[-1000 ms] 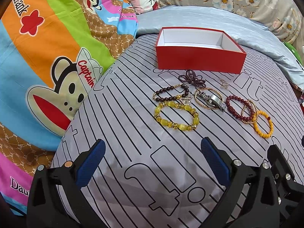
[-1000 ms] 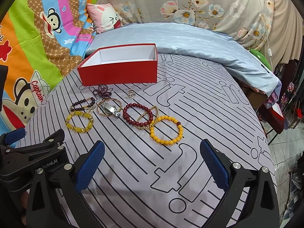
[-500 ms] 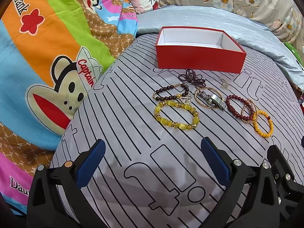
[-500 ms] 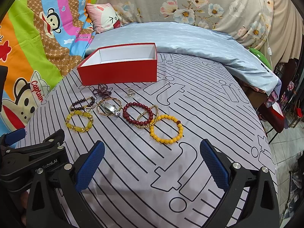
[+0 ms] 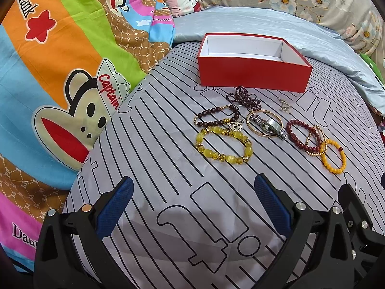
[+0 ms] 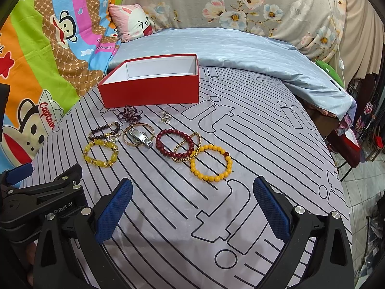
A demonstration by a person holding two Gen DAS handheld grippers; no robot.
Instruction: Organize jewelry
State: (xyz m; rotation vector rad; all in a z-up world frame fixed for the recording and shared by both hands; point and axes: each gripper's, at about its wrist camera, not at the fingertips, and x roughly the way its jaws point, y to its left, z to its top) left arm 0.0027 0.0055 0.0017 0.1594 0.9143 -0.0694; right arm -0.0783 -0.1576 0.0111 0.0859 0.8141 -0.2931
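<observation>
An empty red box [image 5: 252, 74] [image 6: 151, 91] with a white inside stands on the striped grey bedsheet. In front of it lie several bracelets: a yellow glass-bead one [image 5: 225, 144] [image 6: 101, 153], a dark brown one [image 5: 216, 118], a dark red one [image 5: 303, 136] [image 6: 174, 142], an orange one [image 5: 333, 155] [image 6: 211, 162], a gold bangle with a silver watch [image 5: 266, 124] [image 6: 139, 136], a purple bead cluster [image 5: 243, 100] and a small silver charm [image 5: 284, 104]. My left gripper [image 5: 192, 190] and right gripper [image 6: 192, 191] are both open and empty, short of the jewelry.
A colourful cartoon monkey blanket [image 5: 60, 72] lies on the left. A light blue quilt [image 6: 228, 48] and a pink pillow [image 6: 132, 21] lie behind the box. The bed edge drops off at the right [image 6: 341, 168]. The left gripper's body [image 6: 36, 197] shows in the right wrist view.
Both grippers have drifted very slightly; the jewelry and box have not moved.
</observation>
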